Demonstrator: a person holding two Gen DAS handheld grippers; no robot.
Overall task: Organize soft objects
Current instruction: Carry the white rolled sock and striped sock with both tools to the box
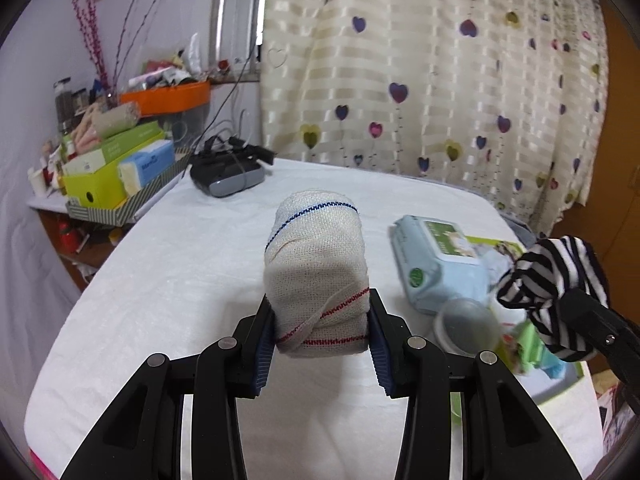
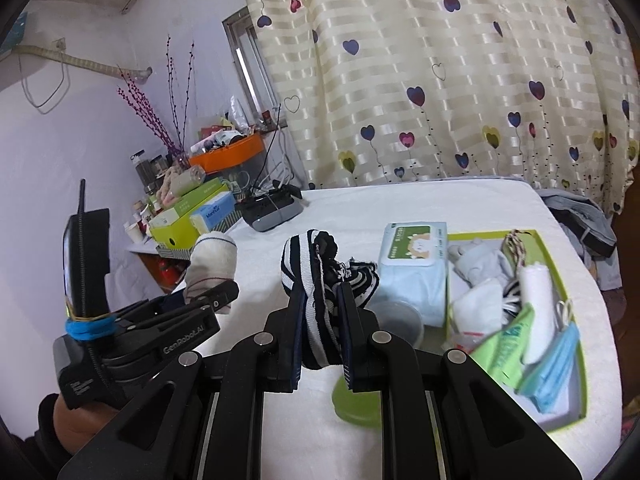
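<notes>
My left gripper [image 1: 321, 320] is shut on a cream bandage roll [image 1: 316, 264] with red and blue stitched lines, held upright above the white table [image 1: 160, 300]. It also shows in the right wrist view [image 2: 210, 264]. My right gripper [image 2: 320, 312] is shut on a black-and-white striped cloth [image 2: 320, 280], held above the table; the cloth also shows in the left wrist view [image 1: 556, 276]. A green-rimmed box [image 2: 558, 276] at the right holds soft items: white cloths, face masks, a grey plush.
A pale blue wet-wipes pack [image 2: 414, 268] lies left of the box, with a clear cup [image 2: 400, 320] in front of it. A black-grey device [image 1: 228, 176] sits at the table's far left. A cluttered shelf [image 1: 108, 168] stands left; a heart-print curtain [image 1: 440, 80] hangs behind.
</notes>
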